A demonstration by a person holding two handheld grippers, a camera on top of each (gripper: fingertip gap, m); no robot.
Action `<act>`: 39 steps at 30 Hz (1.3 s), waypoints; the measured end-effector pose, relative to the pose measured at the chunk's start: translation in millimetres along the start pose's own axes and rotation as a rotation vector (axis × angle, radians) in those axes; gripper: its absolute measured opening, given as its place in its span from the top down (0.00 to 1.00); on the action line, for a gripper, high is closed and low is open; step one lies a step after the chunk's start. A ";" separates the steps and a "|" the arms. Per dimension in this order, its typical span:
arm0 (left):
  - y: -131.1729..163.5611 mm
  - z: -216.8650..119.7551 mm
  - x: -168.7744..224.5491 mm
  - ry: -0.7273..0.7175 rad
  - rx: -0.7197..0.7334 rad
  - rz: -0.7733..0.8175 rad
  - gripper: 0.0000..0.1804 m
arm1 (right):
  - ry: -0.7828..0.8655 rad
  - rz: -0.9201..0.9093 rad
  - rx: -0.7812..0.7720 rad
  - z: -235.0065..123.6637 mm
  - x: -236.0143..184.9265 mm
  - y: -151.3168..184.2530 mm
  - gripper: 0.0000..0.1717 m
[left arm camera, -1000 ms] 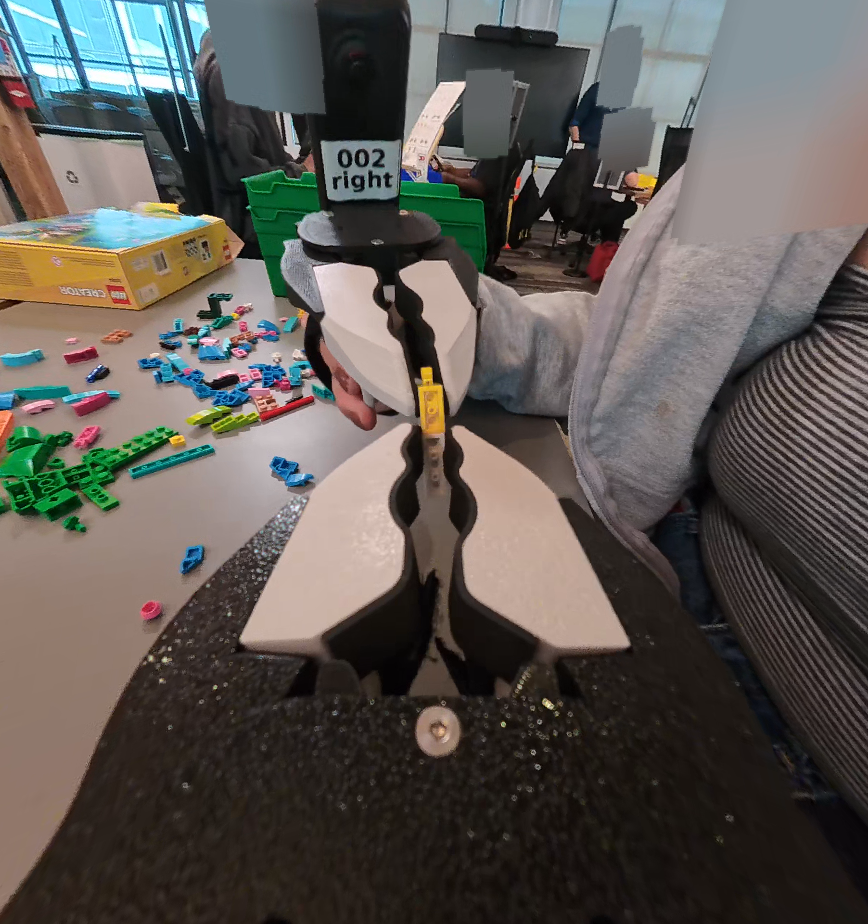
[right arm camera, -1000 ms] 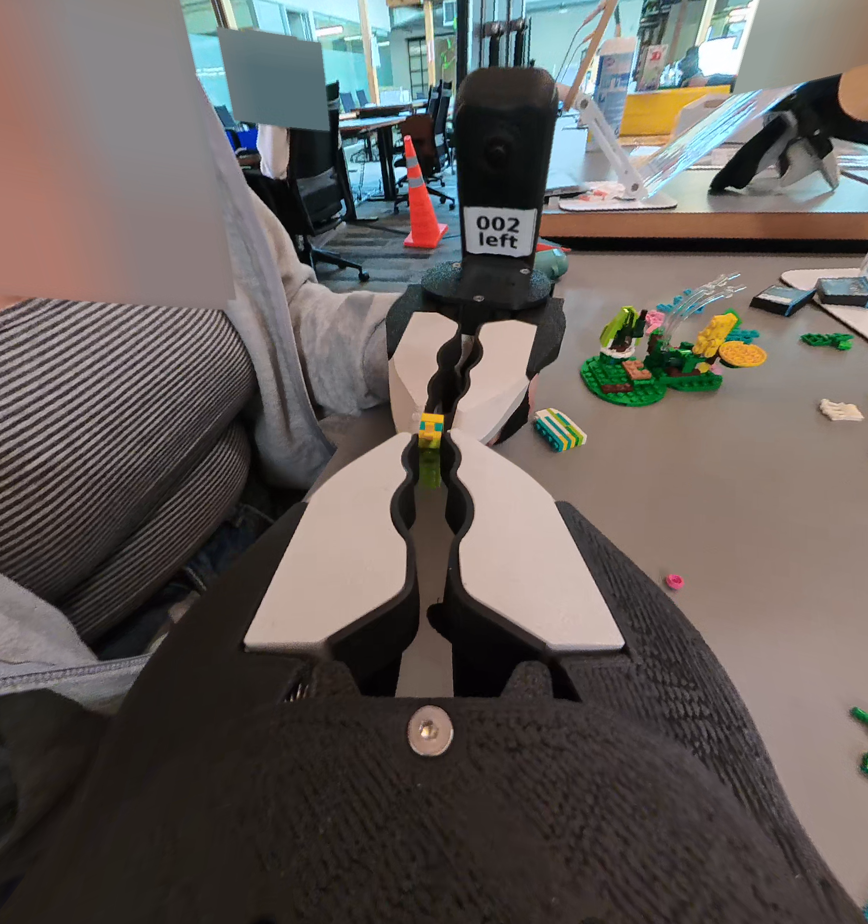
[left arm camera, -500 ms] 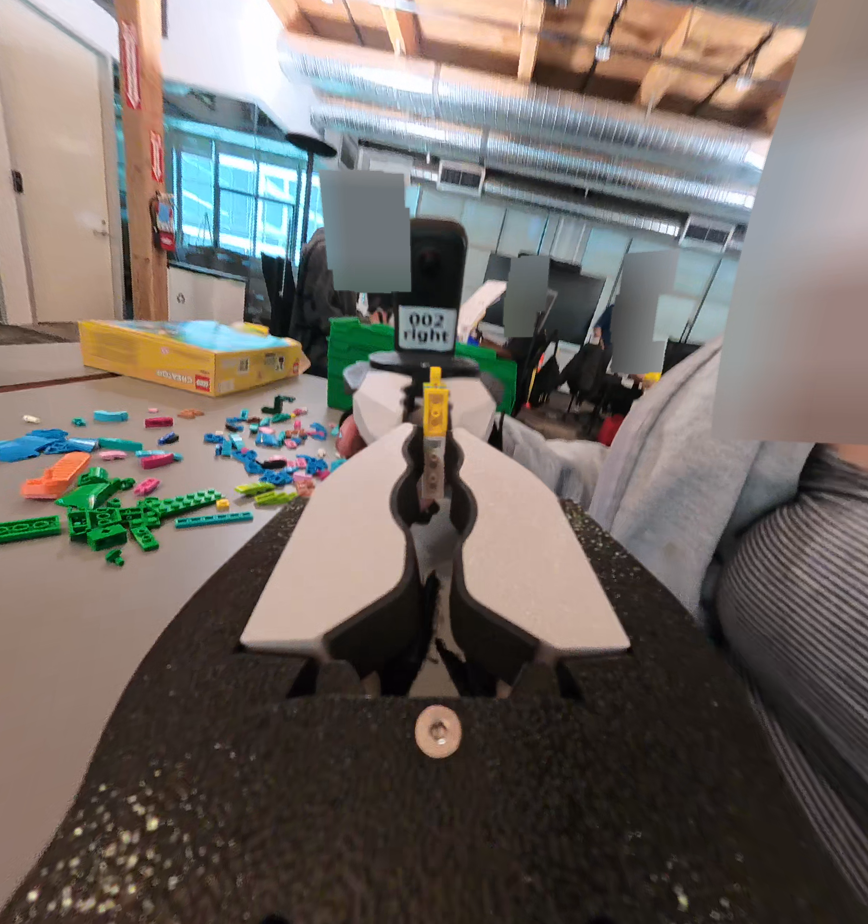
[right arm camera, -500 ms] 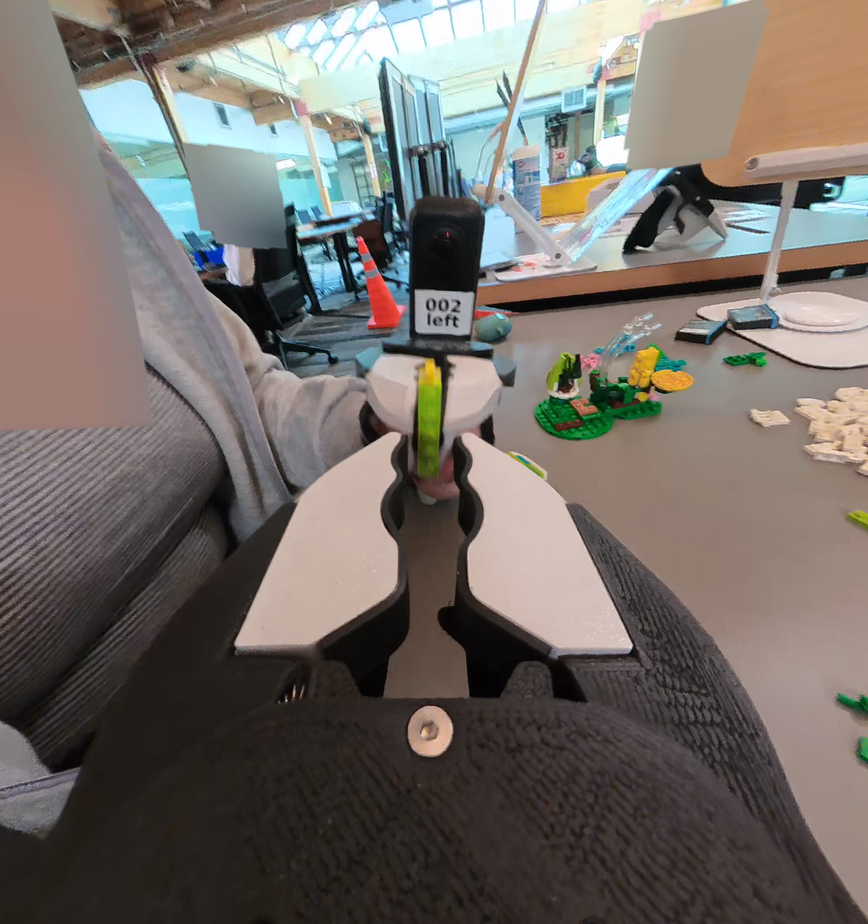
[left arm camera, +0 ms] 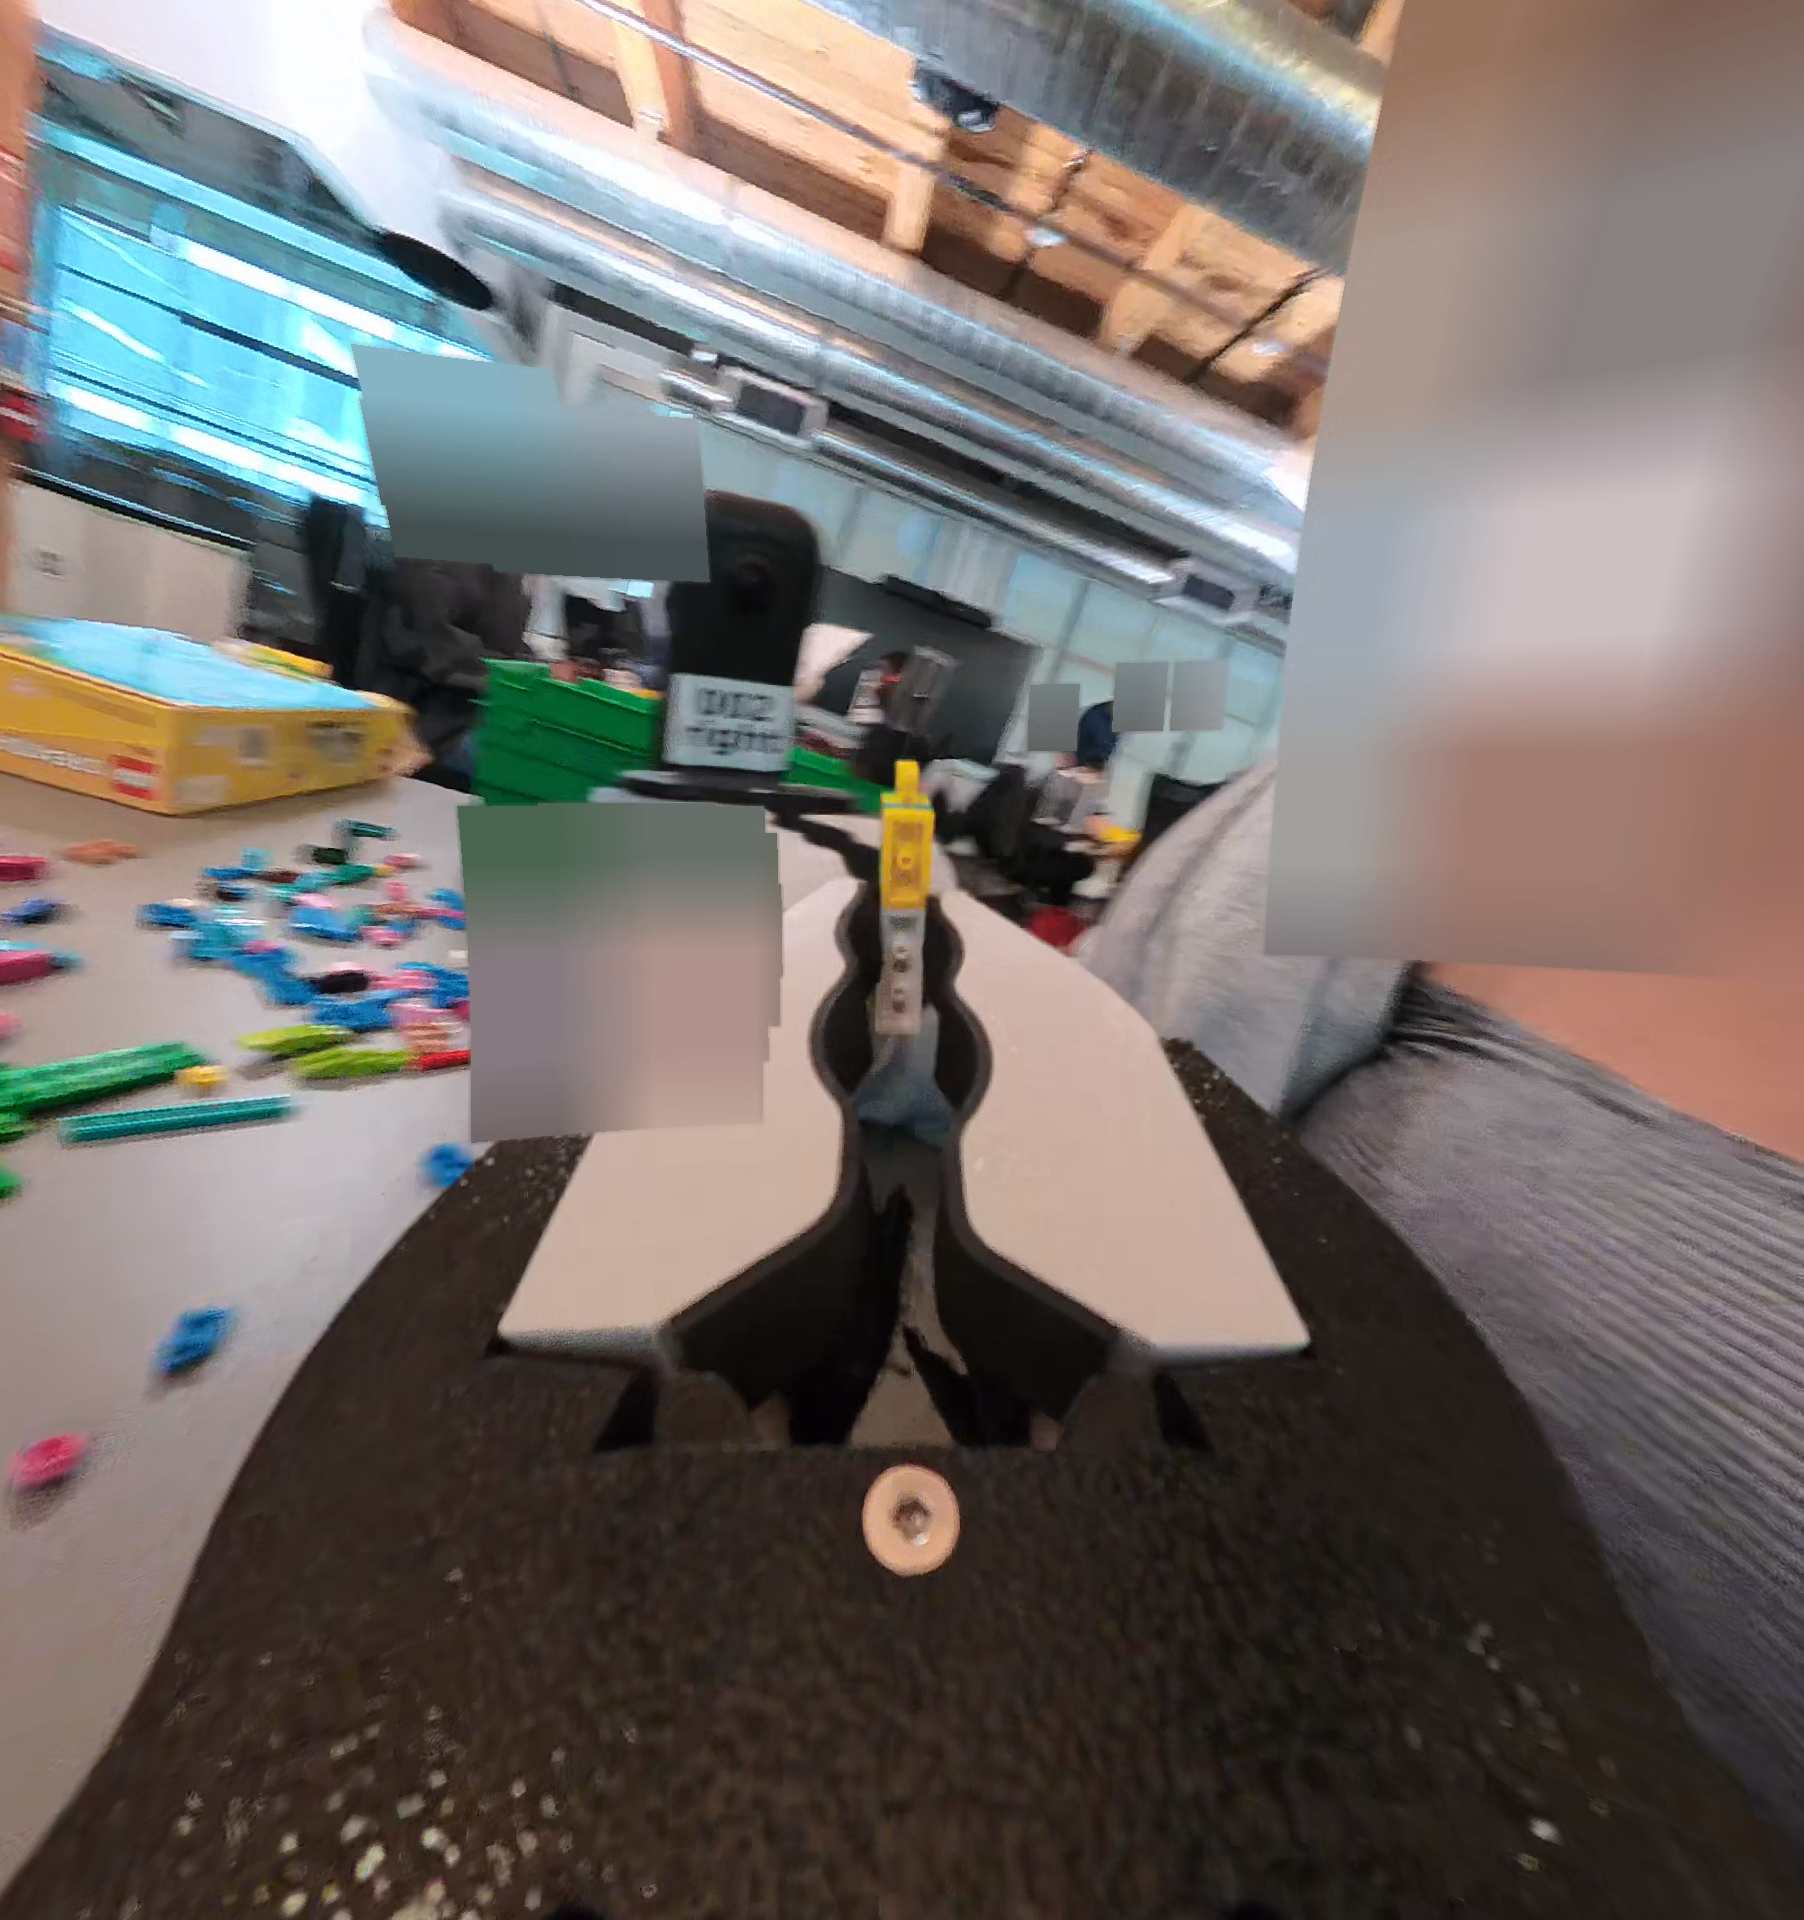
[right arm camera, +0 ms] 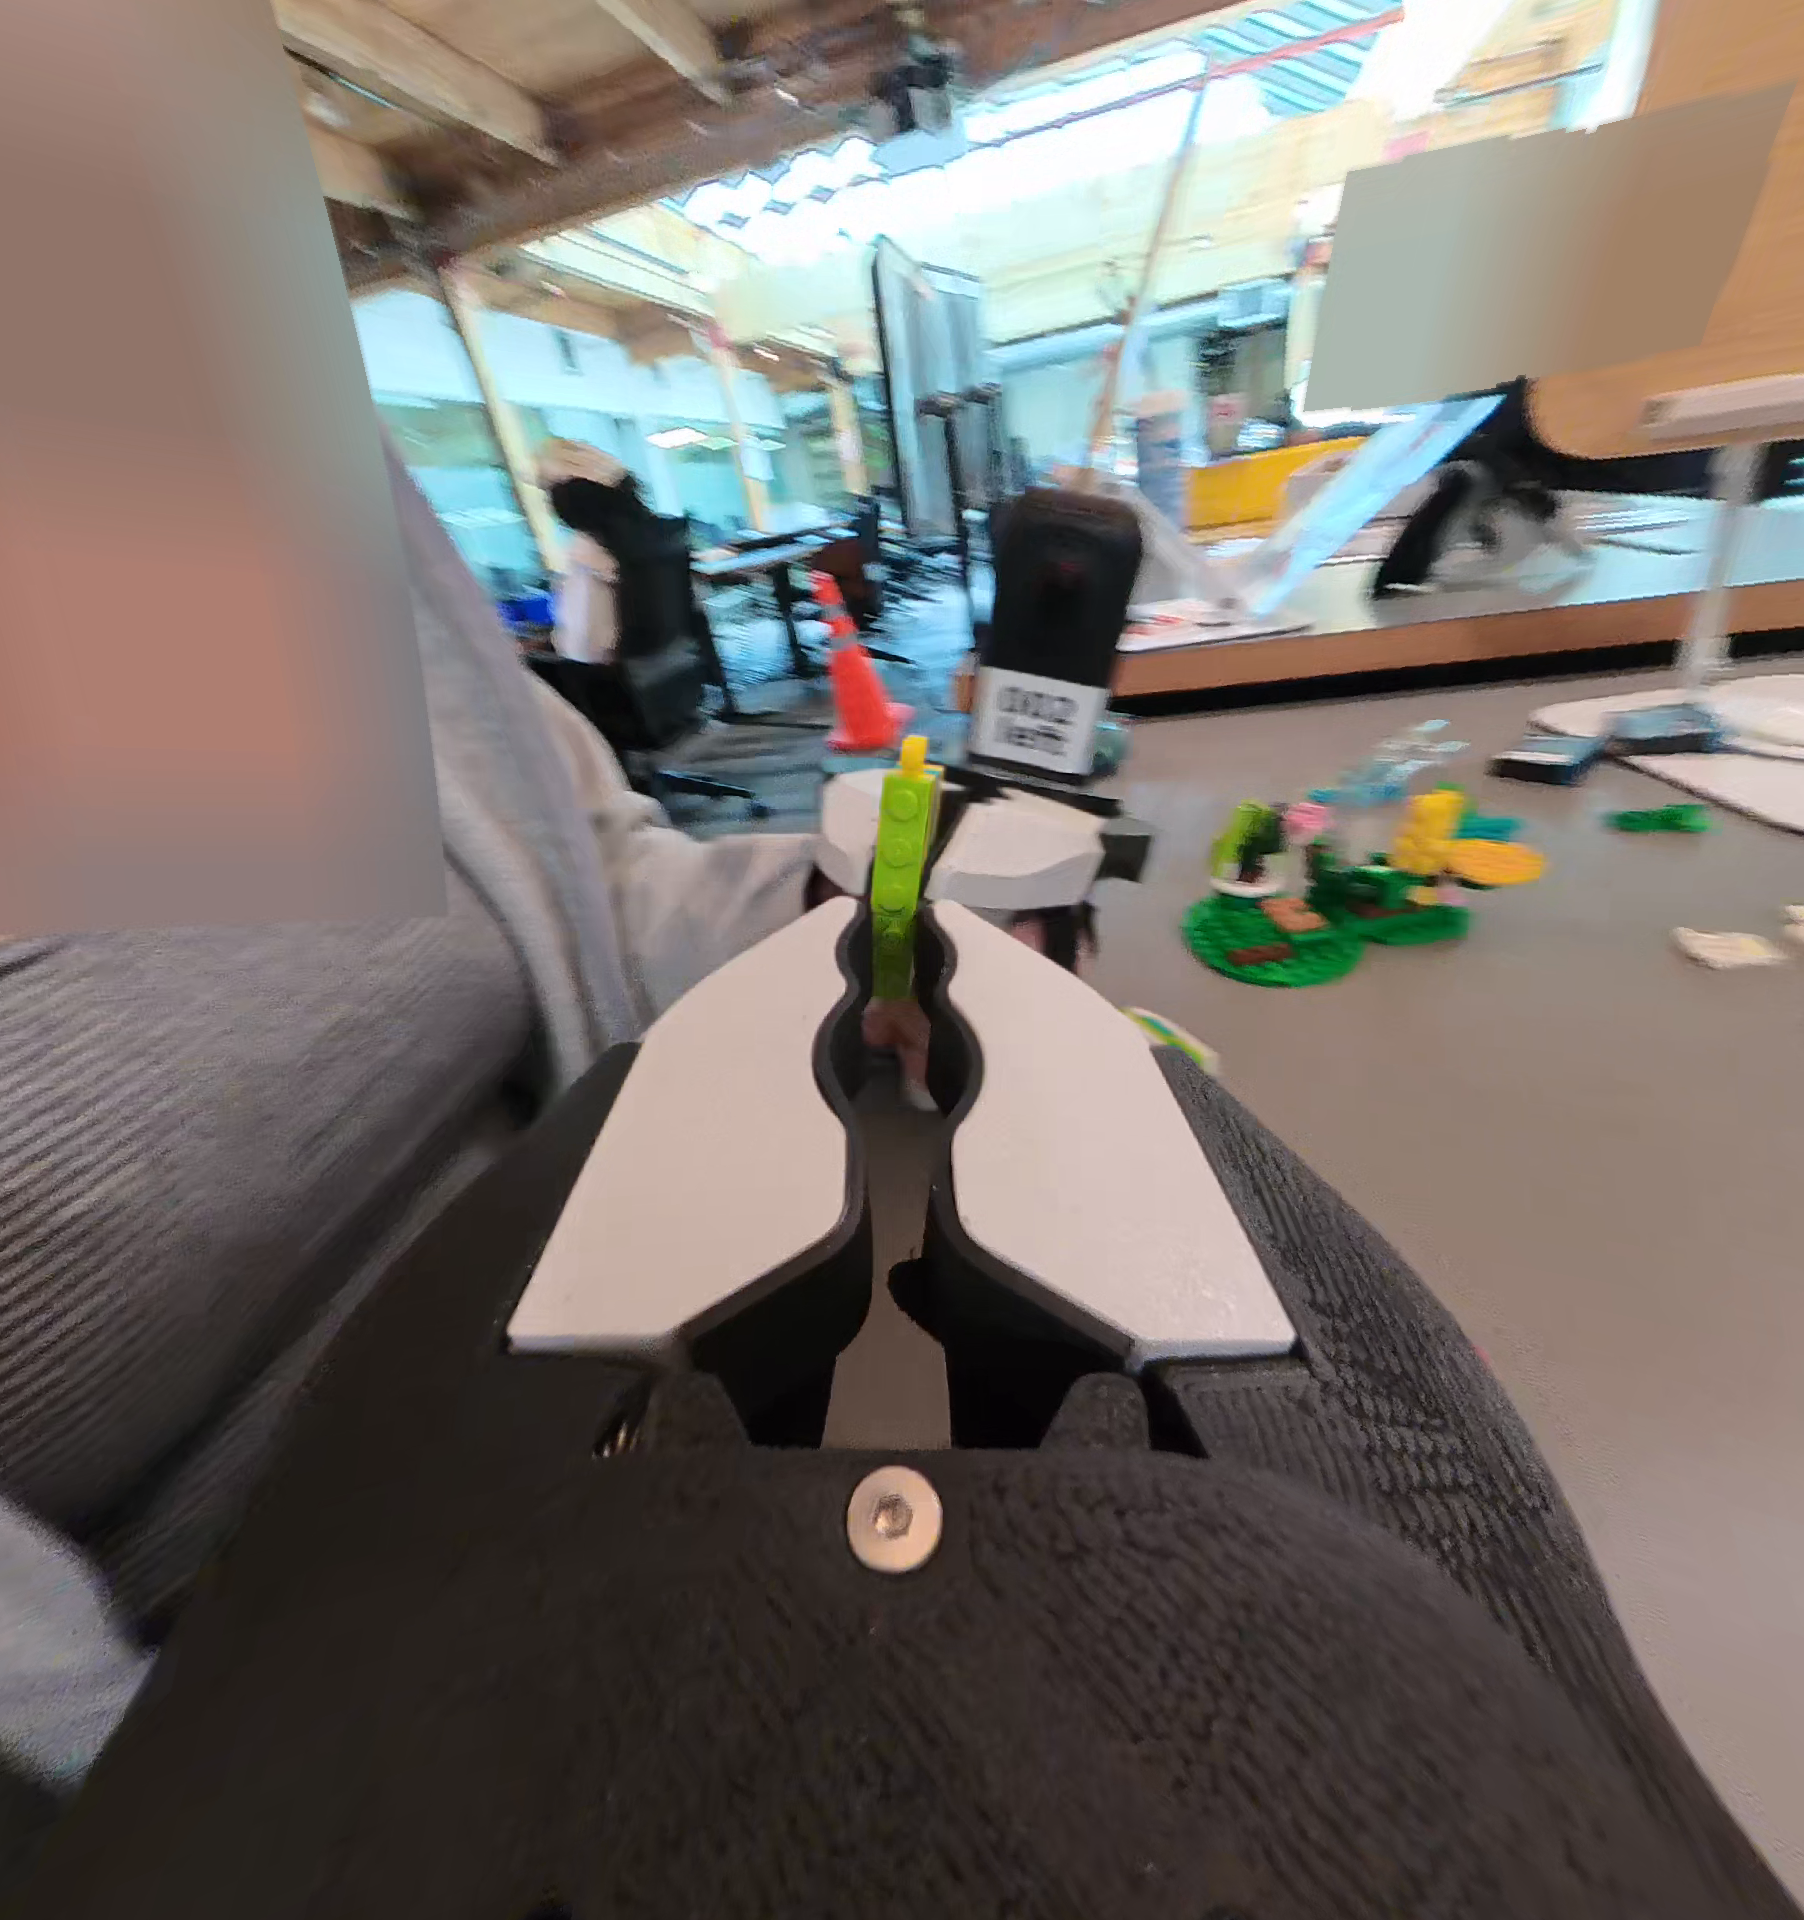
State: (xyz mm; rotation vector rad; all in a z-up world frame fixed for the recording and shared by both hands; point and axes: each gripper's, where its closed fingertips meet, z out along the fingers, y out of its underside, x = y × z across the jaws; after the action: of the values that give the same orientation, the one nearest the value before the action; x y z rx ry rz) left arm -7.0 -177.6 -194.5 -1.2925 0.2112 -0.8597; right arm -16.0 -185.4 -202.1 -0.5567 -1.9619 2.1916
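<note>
Left wrist view: the left tongs (left arm camera: 903, 914) are raised off the desk (left arm camera: 150, 1299) and nearly closed on a small brick stack (left arm camera: 906, 862). Both pads pinch its grey lower end, and the yellow part stands clear above the tips. Loose bricks (left arm camera: 285, 935) are scattered over the desk to the left, with a yellow box (left arm camera: 150, 727) and a green crate (left arm camera: 565, 727) beyond them.

Right wrist view: the right tongs (right arm camera: 893, 914) are also nearly closed, clamped on the lower end of a lime plate with a yellow nub on top. This looks like the same stack seen from its other side, though I cannot be sure. The left tongs sit just behind it, tips toward the camera. A green model (right arm camera: 1334, 914) stands on the desk to the right, well apart, and an orange cone (right arm camera: 856, 686) stands on the floor farther back.
</note>
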 end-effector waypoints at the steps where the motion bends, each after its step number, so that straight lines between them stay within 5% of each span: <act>1: -1.4 0.4 5.9 0.062 0.016 -0.055 0.96 | -0.069 0.038 0.023 -0.7 -7.5 -2.1 0.96; 5: -7.2 -5.5 4.6 0.092 0.066 -0.117 0.96 | -0.204 0.143 0.127 -9.6 -19.4 -17.6 0.96; 14: 9.1 -9.5 -27.6 -0.193 -0.079 0.061 0.96 | 0.139 0.041 0.033 -12.8 23.9 -9.3 0.96; 39: 11.2 -10.2 -30.6 -0.232 -0.095 0.097 0.96 | 0.156 0.031 0.005 -7.3 25.0 -1.7 0.96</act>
State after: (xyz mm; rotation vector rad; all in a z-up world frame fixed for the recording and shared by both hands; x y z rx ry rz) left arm -28.9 -164.8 -217.3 -1.4472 0.1311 -0.6173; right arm -36.6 -169.7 -205.4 -0.7380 -1.8797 2.0997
